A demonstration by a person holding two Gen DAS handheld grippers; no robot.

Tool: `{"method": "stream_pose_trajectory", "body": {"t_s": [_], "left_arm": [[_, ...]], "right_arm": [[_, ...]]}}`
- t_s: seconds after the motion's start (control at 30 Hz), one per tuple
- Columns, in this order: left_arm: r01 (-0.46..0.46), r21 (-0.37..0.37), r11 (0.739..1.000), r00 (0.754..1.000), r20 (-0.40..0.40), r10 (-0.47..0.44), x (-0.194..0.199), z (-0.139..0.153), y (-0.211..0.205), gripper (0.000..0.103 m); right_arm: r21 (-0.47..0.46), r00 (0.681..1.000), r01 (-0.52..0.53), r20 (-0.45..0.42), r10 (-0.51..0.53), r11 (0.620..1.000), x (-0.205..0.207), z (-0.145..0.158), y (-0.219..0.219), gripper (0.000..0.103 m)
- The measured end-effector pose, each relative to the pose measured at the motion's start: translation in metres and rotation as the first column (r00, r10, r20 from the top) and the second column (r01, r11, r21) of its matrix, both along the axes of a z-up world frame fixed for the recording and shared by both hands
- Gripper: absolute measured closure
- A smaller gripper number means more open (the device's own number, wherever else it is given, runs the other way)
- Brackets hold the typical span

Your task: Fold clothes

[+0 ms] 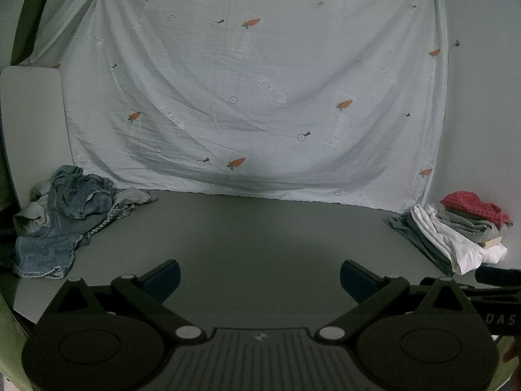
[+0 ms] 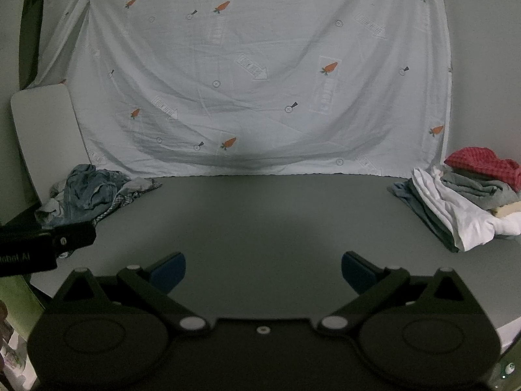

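A heap of unfolded clothes, mostly blue denim point(image 1: 70, 215), lies at the back left of the grey table point(image 1: 260, 244); it also shows in the right wrist view point(image 2: 94, 192). A stack of folded clothes point(image 1: 456, 234) with a red checked piece on top sits at the right; it shows in the right wrist view too point(image 2: 465, 198). My left gripper point(image 1: 259, 280) is open and empty over the table's near middle. My right gripper point(image 2: 263, 272) is open and empty beside it.
A pale sheet with carrot prints point(image 1: 260, 81) hangs behind the table. A light board point(image 1: 32, 123) leans at the back left. The left gripper's body point(image 2: 42, 244) shows at the left of the right wrist view.
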State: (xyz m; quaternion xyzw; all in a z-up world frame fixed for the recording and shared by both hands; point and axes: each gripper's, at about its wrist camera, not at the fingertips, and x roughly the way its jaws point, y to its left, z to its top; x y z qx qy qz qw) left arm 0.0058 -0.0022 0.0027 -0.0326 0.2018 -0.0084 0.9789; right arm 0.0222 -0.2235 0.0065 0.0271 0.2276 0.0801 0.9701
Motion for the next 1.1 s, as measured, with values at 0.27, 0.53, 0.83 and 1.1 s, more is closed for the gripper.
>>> {"method": "stream_pose_trajectory", "body": {"t_s": [0.27,0.53,0.83,1.1], "left_arm": [[0.004,0.004,1.000,1.000,0.006,-0.004,-0.0018,-0.0026,0.0043,0.000],[0.008,0.004,1.000,1.000,0.001,-0.008,-0.0009,-0.0016,0.0091,0.000],[0.007,0.006,1.000,1.000,0.002,-0.007,-0.0030,-0.0017,0.0065,0.000],[0.008,0.005,1.000,1.000,-0.003,-0.008,-0.0023,-0.0029,0.0052,0.000]], "right_arm": [[-0.006,1.000,0.004,-0.001,-0.004,1.000,-0.0006,-0.0004,0.0057,0.000],[-0.005,1.000,0.005,-0.002,-0.005,1.000,0.0003,-0.0020,0.0051,0.000],[-0.004,1.000,0.004,-0.003,-0.004,1.000,-0.0002,-0.0043,0.0041,0.000],[-0.006,1.000,0.008,-0.006,-0.008,1.000,-0.0012,-0.0047,0.0051,0.000]]}}
